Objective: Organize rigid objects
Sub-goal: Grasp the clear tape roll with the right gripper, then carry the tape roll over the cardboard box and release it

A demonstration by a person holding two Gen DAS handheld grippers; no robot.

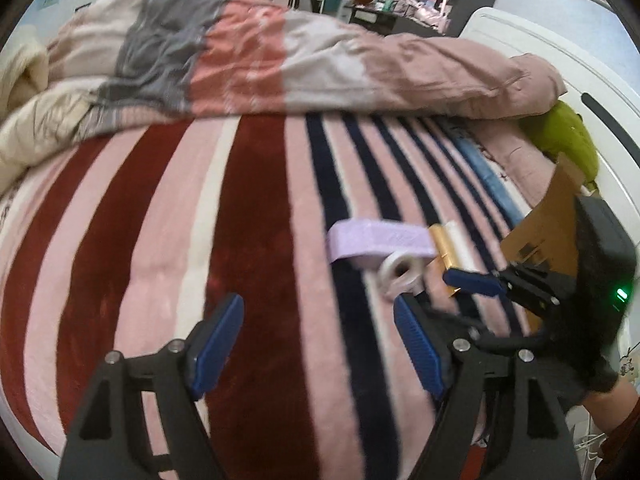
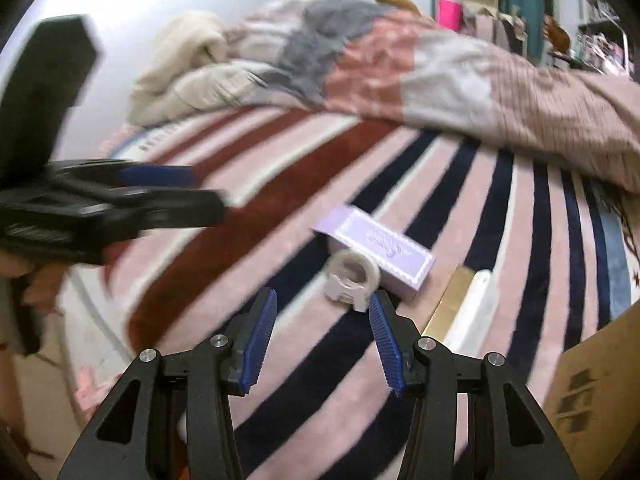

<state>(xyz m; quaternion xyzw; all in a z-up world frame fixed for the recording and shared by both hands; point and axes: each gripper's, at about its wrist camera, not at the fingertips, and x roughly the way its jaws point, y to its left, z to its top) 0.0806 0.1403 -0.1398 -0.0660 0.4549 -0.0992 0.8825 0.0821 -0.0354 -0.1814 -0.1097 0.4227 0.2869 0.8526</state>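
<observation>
A lilac box (image 2: 380, 250) lies on the striped bed cover (image 2: 256, 216), with a white tape dispenser (image 2: 352, 278) against its near side and a gold and white box (image 2: 460, 308) to its right. My right gripper (image 2: 322, 320) is open and empty, just short of the dispenser. In the left wrist view the lilac box (image 1: 380, 238), the dispenser (image 1: 400, 272) and the gold box (image 1: 446, 246) lie ahead to the right. My left gripper (image 1: 318, 320) is open and empty above the cover. The right gripper (image 1: 472, 280) shows beside the gold box.
A cardboard box (image 2: 600, 384) stands at the right edge of the bed, also in the left wrist view (image 1: 544, 220). A rumpled patchwork duvet (image 1: 248, 56) covers the far half of the bed. A green soft toy (image 1: 572, 140) lies by the white headboard (image 1: 520, 36).
</observation>
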